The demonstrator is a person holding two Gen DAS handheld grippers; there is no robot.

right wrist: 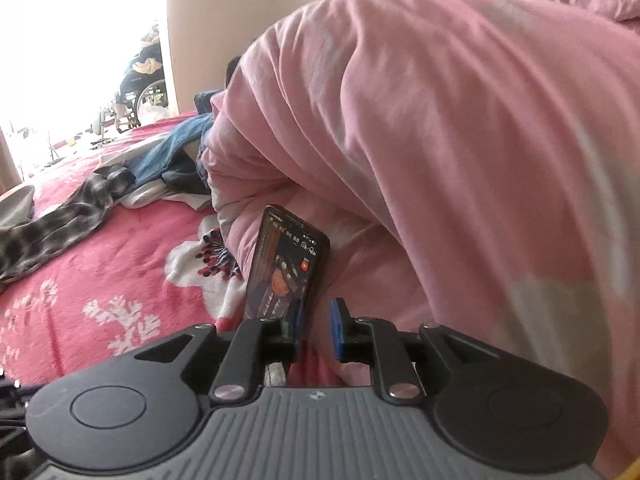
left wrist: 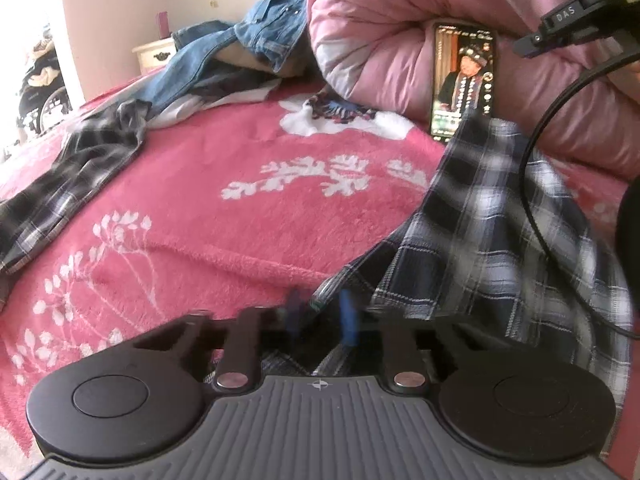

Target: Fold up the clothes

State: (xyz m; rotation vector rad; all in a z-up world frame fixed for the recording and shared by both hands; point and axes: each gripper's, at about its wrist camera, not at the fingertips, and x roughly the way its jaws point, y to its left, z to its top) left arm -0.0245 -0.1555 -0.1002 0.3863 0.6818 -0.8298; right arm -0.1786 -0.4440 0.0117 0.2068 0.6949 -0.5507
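Observation:
A navy-and-white plaid shirt (left wrist: pixel 492 248) rises off the pink floral blanket (left wrist: pixel 240 220) on the right, blurred by motion. Its lower edge runs into my left gripper (left wrist: pixel 320 314), whose blue pads (left wrist: pixel 347 320) stand close together with the fabric between them. A second, darker plaid garment (left wrist: pixel 76 172) lies stretched out at the left. My right gripper (right wrist: pixel 317 326) points at the foot of a lit phone (right wrist: pixel 286 268); its pads (right wrist: pixel 337 328) are narrowly apart and no cloth shows between them. From the left wrist view, part of the right gripper's body (left wrist: pixel 576 24) and its cable show at top right.
A bulky pink duvet (right wrist: pixel 440 140) fills the right side, with the phone (left wrist: pixel 464 80) leaning against it. Denim clothes (left wrist: pixel 240 44) and other garments are heaped at the back. A white nightstand (left wrist: pixel 154 54) and a bright doorway with a wheelchair (right wrist: pixel 144 96) lie beyond the bed.

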